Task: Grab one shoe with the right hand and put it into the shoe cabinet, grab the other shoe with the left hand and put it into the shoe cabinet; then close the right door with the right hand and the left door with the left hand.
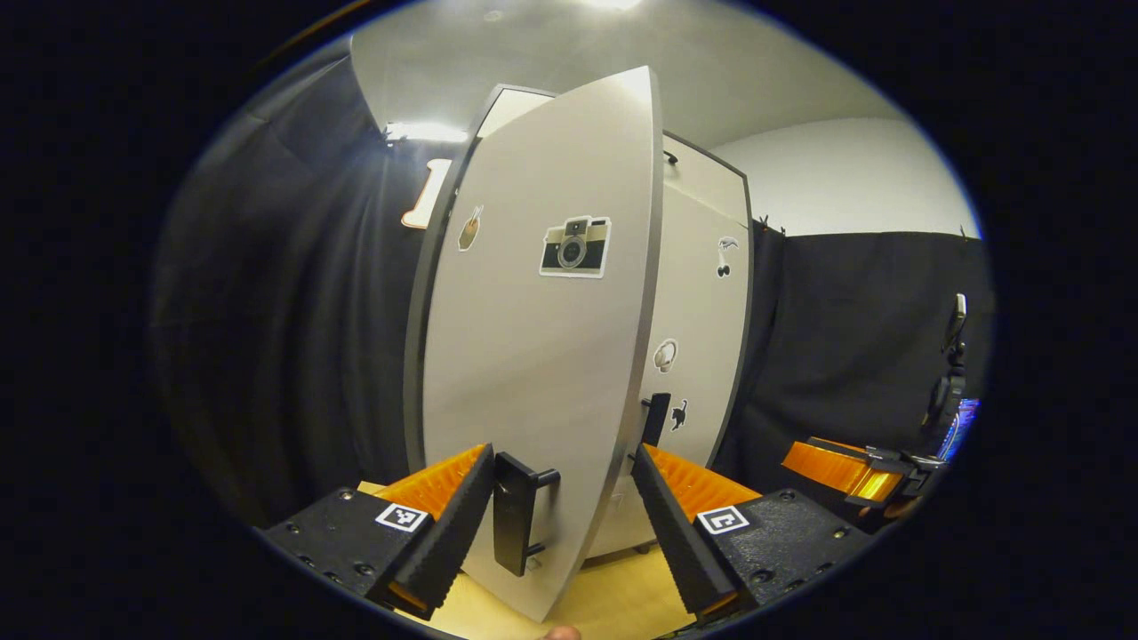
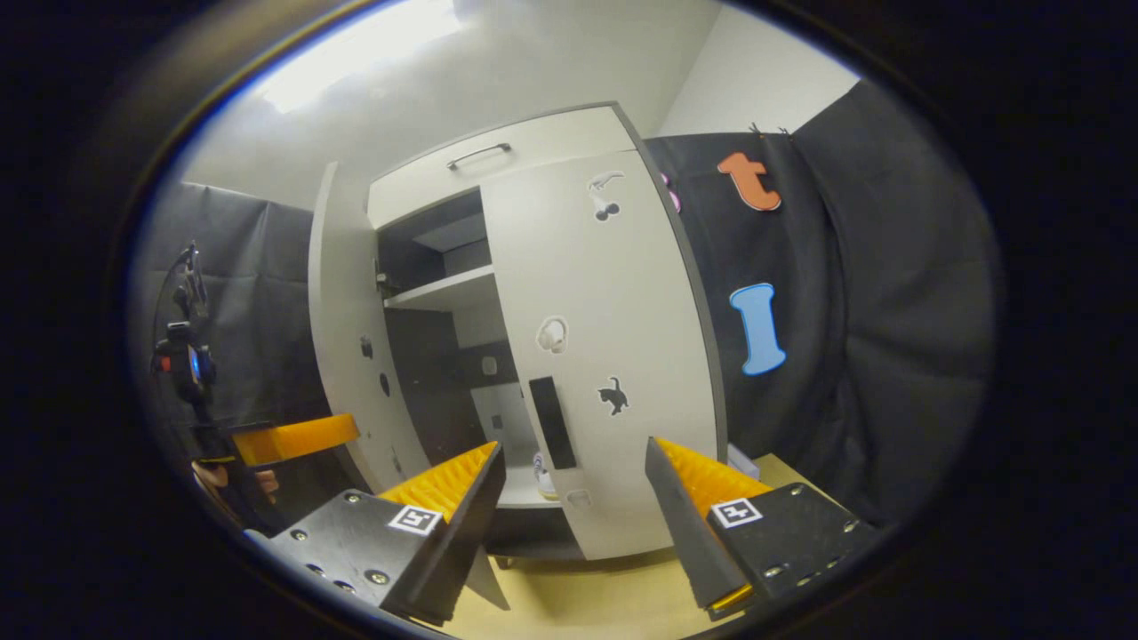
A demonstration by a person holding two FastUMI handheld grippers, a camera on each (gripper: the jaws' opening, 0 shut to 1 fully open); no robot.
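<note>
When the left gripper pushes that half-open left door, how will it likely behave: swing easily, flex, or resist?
The left door looks like a flat rigid panel, so it probably won't flex. It stands ajar, so it should swing shut under a light push. The left gripper, open around the door's edge and handle, could slip on the smooth face.

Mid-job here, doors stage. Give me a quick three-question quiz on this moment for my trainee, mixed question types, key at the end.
1. True or false: the right door already lies shut against the shoe cabinet.
2. Multiple choice: in the left gripper view, the left gripper is A) open, with the left door edge and its handle between the fingers; B) clamped on a shoe; C) shut in free air.
3. Fill in: in the right gripper view, the part-open gap shows a white ____ inside the cabinet.

Key: 1 true; 2 A; 3 shelf.
</note>
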